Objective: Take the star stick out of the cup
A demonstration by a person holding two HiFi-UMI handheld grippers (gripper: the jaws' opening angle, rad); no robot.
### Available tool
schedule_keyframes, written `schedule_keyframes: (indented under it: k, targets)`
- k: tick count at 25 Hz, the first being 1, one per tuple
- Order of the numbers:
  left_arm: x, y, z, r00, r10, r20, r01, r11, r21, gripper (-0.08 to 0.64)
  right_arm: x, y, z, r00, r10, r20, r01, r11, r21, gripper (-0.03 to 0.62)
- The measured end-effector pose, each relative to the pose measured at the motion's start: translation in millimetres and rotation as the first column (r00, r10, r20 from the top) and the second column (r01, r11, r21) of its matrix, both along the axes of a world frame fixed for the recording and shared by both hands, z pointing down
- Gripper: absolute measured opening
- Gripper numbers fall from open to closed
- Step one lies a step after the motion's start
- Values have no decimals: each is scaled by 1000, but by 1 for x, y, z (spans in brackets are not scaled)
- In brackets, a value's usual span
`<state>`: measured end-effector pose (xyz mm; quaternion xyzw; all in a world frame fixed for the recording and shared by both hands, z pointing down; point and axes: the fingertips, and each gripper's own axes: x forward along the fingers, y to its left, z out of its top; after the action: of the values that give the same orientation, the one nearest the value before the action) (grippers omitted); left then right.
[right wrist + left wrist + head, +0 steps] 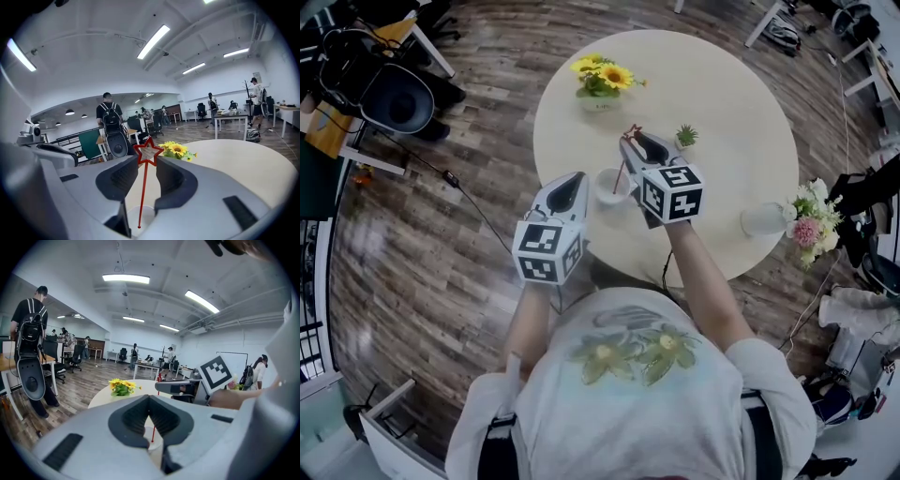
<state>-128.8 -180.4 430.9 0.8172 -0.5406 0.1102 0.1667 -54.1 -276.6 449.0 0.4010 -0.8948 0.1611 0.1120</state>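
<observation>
A white cup [606, 194] stands near the front of the round table [722, 84]. The red star stick [623, 159] leans in it, its foot inside the cup [146, 214]. My right gripper [630, 139] reaches over the cup from the right. In the right gripper view, its jaws [146, 161] are closed on the star at the top of the stick [144, 187]. My left gripper [577, 178] hovers just left of the cup with its tips together and nothing in them. Through the gap in those jaws [149, 399] I see the cup [158, 446] and the stick [153, 433].
A pot of sunflowers [602, 82] stands at the table's far side. A small green plant [686, 137] sits just right of my right gripper. A glass [761, 219] and a bunch of pink and white flowers [808, 225] are at the right edge. Desks, chairs and people fill the room around.
</observation>
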Motion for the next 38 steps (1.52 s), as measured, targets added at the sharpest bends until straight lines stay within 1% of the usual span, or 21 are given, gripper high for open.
schedule_keyframes:
  k: [5,10,18,23,32,38]
  targets:
    - [5,0,-2,1000,0,-4,0,1000,6,3,9,4,-13,1000,8,13,-8,999,33,132]
    - [8,0,-5,1000,0,-8,0,1000,10,3,14,13,-26,999,3,35,-5,999,45,132]
    - [15,9,-6,1000,1,-11,-1,1000,1,3,23,33,-38,998,-8,63,5,999,38,132]
    - [21,16,-8,1000,3,-11,-3,1000,9,3,30,48,-40,997,-12,73,10,999,39,132]
    - [22,34,-11,1000,1,-20,-1,1000,14,3,33,76,-41,997,-8,74,4,999,50,132]
    - [34,47,-10,1000,15,-19,-15,1000,15,3,37,98,-36,999,-14,35,12,997,74,132]
